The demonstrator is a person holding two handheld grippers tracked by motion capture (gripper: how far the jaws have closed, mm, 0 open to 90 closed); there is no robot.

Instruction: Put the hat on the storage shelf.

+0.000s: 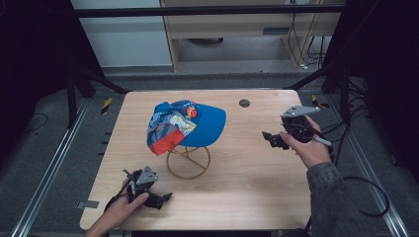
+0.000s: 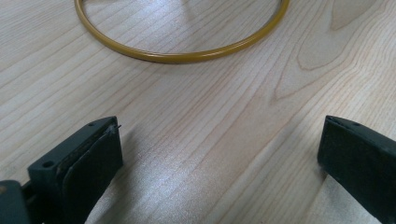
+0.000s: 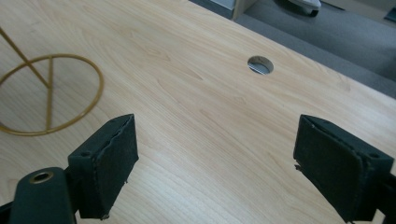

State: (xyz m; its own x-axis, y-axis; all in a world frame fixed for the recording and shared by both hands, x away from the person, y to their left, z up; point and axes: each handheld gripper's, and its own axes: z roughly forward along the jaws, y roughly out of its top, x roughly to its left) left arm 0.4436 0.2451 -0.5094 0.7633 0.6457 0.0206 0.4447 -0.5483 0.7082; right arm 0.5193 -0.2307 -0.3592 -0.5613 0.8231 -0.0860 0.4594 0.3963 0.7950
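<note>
A blue cap [image 1: 185, 126] with a patterned crown and a red edge sits on a gold wire stand [image 1: 188, 161] near the middle of the wooden table [image 1: 247, 187]. My left gripper [image 1: 167, 198] rests low at the front left, open, with bare wood between its jaws; the stand's ring base [image 2: 182, 56] lies just ahead of it. My right gripper [image 1: 269, 138] is held above the table's right side, open and holding nothing. It points toward the stand's base [image 3: 49, 95], which lies to its left.
A round cable hole [image 1: 244, 103] [image 3: 260, 65] is set in the table near the far edge. Metal rails run along both sides of the table. Cables trail off the right side, and cabinets stand behind.
</note>
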